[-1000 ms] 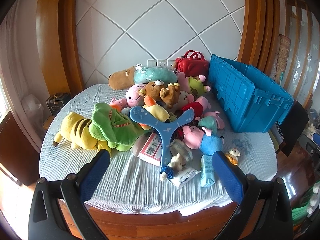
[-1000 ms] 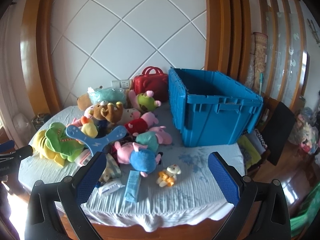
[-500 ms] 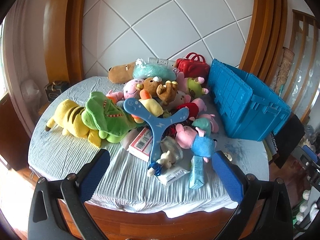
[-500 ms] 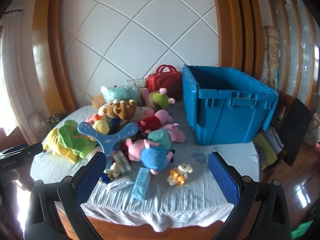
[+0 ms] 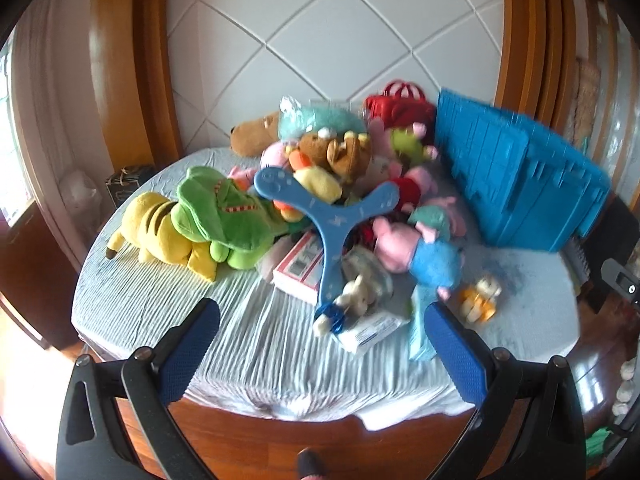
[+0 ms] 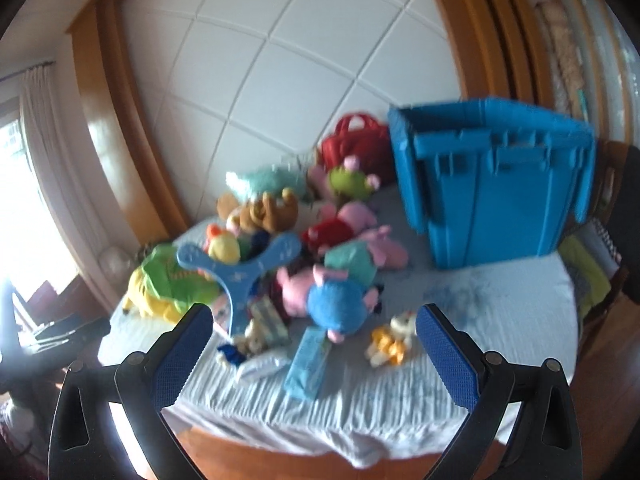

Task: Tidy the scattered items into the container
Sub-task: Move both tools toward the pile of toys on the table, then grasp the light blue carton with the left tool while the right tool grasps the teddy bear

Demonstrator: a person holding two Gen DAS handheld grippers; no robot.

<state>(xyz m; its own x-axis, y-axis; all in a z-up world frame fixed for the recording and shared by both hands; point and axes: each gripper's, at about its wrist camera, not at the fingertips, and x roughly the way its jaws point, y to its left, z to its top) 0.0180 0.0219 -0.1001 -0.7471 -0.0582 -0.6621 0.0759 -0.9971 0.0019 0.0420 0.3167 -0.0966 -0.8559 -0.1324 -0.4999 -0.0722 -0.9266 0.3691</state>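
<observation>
Both tongs — left (image 5: 320, 344) and right (image 6: 310, 340), spread and empty — have closed in on the toy-strewn counter (image 5: 160, 304); nothing yet sits in the blue crate (image 6: 492, 188).

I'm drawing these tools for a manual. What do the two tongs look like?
Both look alike. The left tongs and right tongs each have two glossy black plastic arms with triangular cut-outs and round silver screw heads. Each arm ends in a flat finger faced with a blue, finely textured pad. No cables, markings or sleeves show.
</observation>
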